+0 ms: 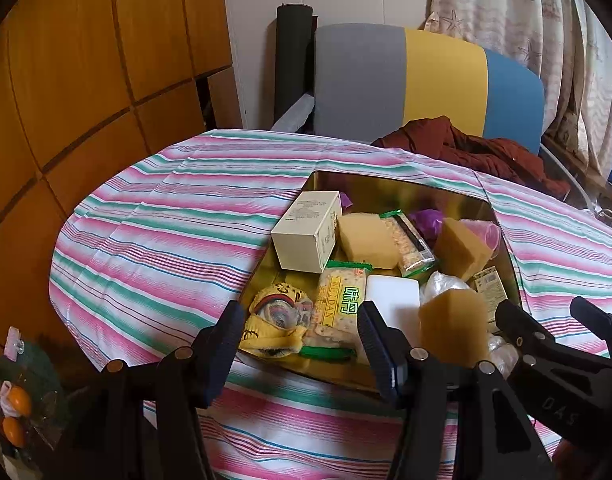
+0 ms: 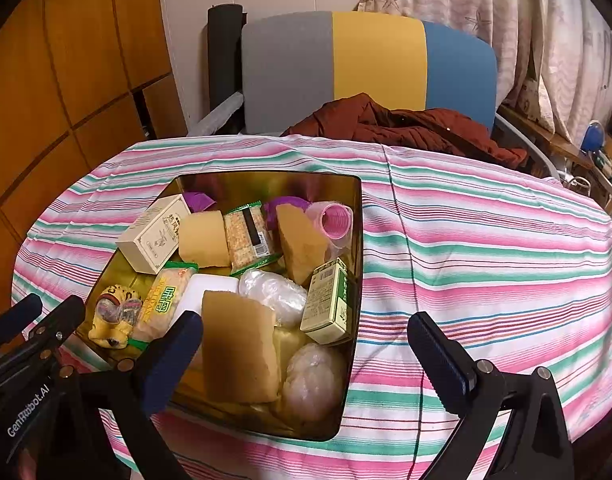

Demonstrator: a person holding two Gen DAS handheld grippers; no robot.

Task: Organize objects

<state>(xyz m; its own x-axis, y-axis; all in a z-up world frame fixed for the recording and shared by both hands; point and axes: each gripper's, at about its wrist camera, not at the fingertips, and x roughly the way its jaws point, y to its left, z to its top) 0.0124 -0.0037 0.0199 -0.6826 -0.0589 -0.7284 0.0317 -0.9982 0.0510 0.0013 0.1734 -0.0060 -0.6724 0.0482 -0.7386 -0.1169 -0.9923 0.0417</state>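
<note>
The left hand-held gripper (image 1: 302,344) hangs low over the near-left corner of the gold tin (image 1: 393,188), jaws spread wide, nothing between them. Its blue-padded fingers (image 1: 375,344) frame a yellow knitted toy (image 1: 276,322) and a green-and-yellow cracker packet (image 1: 339,300) lying in the tin below. Over on the other side, the right hand-held gripper (image 2: 306,356) is gaping open as well and grips nothing; its left finger sits over the tin's near edge, its right finger out over the striped cloth (image 2: 485,240) of the bench.

Between those right fingers, a tan sponge block (image 2: 240,348) leans in the tin's front, with a clear plastic bundle (image 2: 313,380) just beside it. Moving outward: a green-and-cream carton (image 2: 329,300) stands against the tin's right wall, a second crumpled clear bag (image 2: 274,292) next to it, and a white flat block (image 2: 204,288) by the cracker packet. Further back, a cream box (image 2: 154,238) tilts against the left wall, then another tan sponge (image 2: 204,238), a green-edged cereal bar (image 2: 250,236), a third tan wedge (image 2: 302,240) and a pink ribbed cup (image 2: 333,220) on its side at the far right. Purple pieces (image 2: 284,204) peek from behind.

Beyond the bench stands a chair (image 2: 369,56) striped grey, yellow and blue, a rust-red garment (image 2: 405,124) heaped on its seat.
</note>
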